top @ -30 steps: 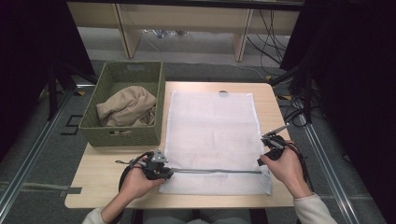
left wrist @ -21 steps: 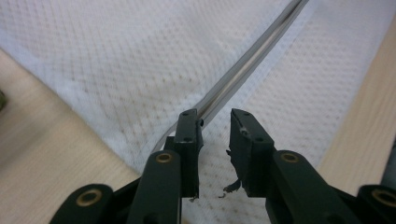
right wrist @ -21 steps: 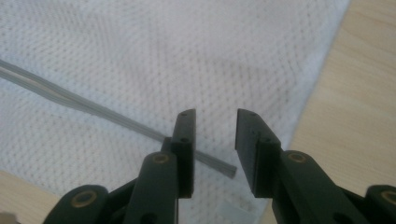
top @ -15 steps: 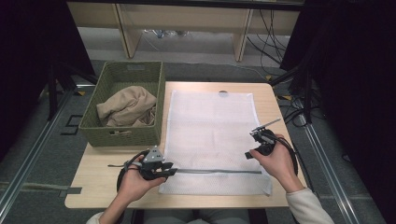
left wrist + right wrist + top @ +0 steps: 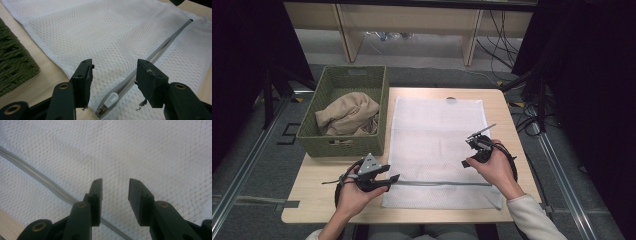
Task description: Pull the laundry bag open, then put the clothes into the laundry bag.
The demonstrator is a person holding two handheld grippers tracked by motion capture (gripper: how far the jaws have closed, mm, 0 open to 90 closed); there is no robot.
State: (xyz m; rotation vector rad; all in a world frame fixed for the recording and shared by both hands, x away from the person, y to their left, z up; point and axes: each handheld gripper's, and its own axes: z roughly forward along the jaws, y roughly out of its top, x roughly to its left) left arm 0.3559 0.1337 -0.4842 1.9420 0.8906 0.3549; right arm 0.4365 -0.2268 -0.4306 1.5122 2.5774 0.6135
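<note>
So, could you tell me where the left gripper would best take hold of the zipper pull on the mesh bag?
Probably by its white pull tab. It lies flat at the zipper's near end on the mesh bag, between the left gripper's open jaws. Coming from above, pads on the tab's two long sides, looks best, as it is narrow and rounded.

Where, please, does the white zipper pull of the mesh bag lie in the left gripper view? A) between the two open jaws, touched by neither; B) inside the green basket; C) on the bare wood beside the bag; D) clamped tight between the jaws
A: the white zipper pull lies on the mesh bag at the zipper's end, in the gap of the left tool, whose jaws stand apart and clear of it.
</note>
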